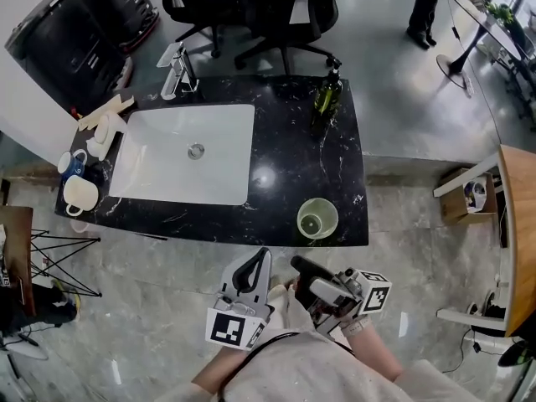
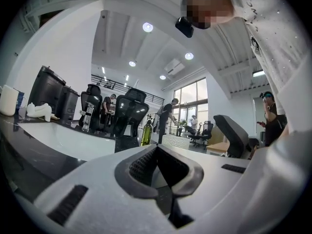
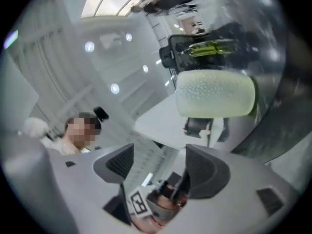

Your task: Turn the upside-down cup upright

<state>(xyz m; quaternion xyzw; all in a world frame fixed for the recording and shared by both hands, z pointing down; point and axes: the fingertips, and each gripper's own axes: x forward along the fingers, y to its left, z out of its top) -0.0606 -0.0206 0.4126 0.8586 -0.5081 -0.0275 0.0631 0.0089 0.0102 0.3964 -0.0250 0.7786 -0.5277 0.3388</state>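
Left tongs (image 2: 157, 155) closed, right tongs (image 3: 158, 162) open, empty, both short of the counter (image 1: 285, 157); cup (image 1: 317, 219) upright at its front-right corner, so the task looks done.

Black marbled counter (image 1: 285, 166) with inset white sink (image 1: 151, 182). A faucet (image 1: 177, 72) stands at the rear edge. Green cup (image 1: 317, 219) stands upright (opening up) near the front right edge; dark bottle (image 1: 327, 95) rear right; white mug (image 1: 80, 193) at the left end.

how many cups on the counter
3: green cup near the front right edge; white mug at the left end; blue cup just behind it. Others may be hidden there.
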